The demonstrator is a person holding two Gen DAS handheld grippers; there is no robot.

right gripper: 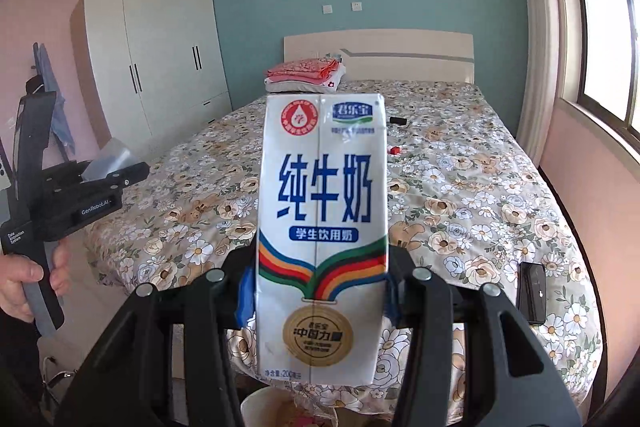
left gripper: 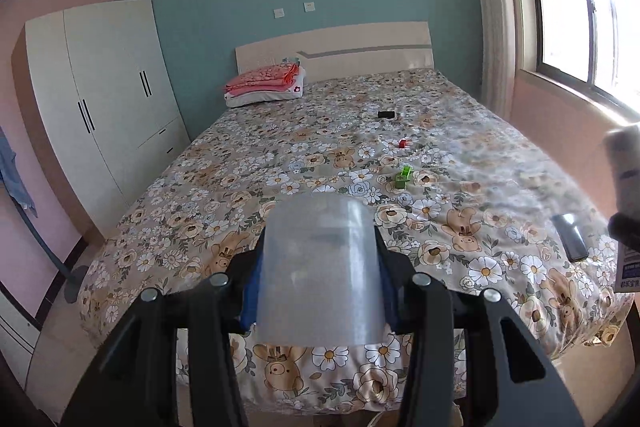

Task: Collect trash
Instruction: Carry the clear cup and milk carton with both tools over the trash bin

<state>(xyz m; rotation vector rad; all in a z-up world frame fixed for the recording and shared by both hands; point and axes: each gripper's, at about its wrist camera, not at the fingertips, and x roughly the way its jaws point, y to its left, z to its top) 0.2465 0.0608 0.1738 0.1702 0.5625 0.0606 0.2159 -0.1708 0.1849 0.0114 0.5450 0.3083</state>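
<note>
A translucent plastic cup (left gripper: 320,267) sits upside down right before my left lens, my left gripper (left gripper: 320,291) clamped on its sides. My right gripper (right gripper: 320,287) pinches a white milk carton (right gripper: 322,227) upright, pads against both its flanks. Both hang above the foot of the flowered bed (left gripper: 280,155), where a green block (left gripper: 403,177), a red block (left gripper: 403,143) and a black phone (left gripper: 570,237) lie
</note>
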